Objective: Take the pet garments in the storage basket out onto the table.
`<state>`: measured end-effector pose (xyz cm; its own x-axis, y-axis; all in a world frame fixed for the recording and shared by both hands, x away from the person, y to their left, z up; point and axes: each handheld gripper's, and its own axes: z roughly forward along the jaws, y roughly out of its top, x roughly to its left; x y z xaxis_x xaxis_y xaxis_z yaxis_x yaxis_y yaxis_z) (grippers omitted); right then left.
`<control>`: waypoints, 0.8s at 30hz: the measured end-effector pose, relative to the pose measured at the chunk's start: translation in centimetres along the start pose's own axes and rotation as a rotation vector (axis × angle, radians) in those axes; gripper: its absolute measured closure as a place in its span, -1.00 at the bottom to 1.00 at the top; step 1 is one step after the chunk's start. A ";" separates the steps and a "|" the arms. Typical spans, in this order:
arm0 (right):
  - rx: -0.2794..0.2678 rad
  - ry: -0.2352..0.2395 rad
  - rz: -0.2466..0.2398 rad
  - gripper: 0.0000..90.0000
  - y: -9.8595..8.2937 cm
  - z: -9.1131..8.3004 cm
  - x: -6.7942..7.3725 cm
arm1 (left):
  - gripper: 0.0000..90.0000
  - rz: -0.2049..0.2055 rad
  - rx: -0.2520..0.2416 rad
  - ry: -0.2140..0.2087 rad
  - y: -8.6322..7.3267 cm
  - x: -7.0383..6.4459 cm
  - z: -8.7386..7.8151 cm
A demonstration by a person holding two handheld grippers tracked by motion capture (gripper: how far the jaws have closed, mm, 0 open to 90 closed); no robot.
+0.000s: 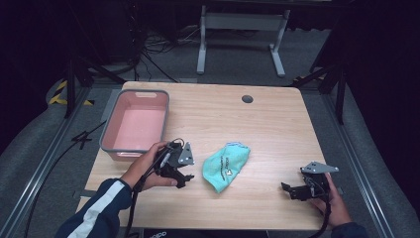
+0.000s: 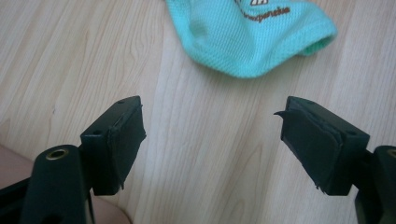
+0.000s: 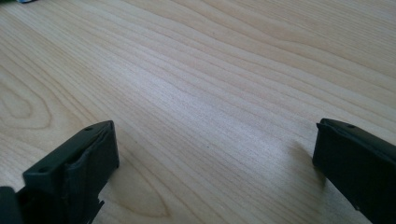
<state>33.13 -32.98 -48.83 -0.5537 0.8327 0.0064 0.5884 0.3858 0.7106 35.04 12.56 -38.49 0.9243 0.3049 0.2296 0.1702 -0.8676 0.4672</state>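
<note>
A crumpled turquoise cloth [image 1: 225,165] with dark print lies on the wooden table [image 1: 267,124], front of centre. My left gripper [image 1: 184,179] sits just left of the cloth, held by a hand in a blue and white sleeve. In the left gripper view its jaws stand wide apart over bare wood, the left gripper [image 2: 212,140] open, and the cloth [image 2: 252,35] lies a short way ahead. My right gripper [image 1: 291,190] rests near the front right of the table, well right of the cloth. It is open [image 3: 215,172] with only wood grain between its jaws.
A pink tub [image 1: 135,124] with a grey rim stands at the table's left back, empty inside. A dark round grommet [image 1: 247,98] sits near the back edge. Behind the table are a white desk frame [image 1: 241,34] and cables on the floor.
</note>
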 end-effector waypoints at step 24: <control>0.000 0.000 -0.001 -0.99 0.0 0.0 0.0 | -0.53 -0.048 0.072 0.074 -8.1 -0.6 -2.4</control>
<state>33.13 -32.98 -48.83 -0.5540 0.8325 0.0059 0.5879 0.3862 0.7108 32.31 20.34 -40.34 0.8871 0.3725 0.2726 0.2399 -0.8767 0.4170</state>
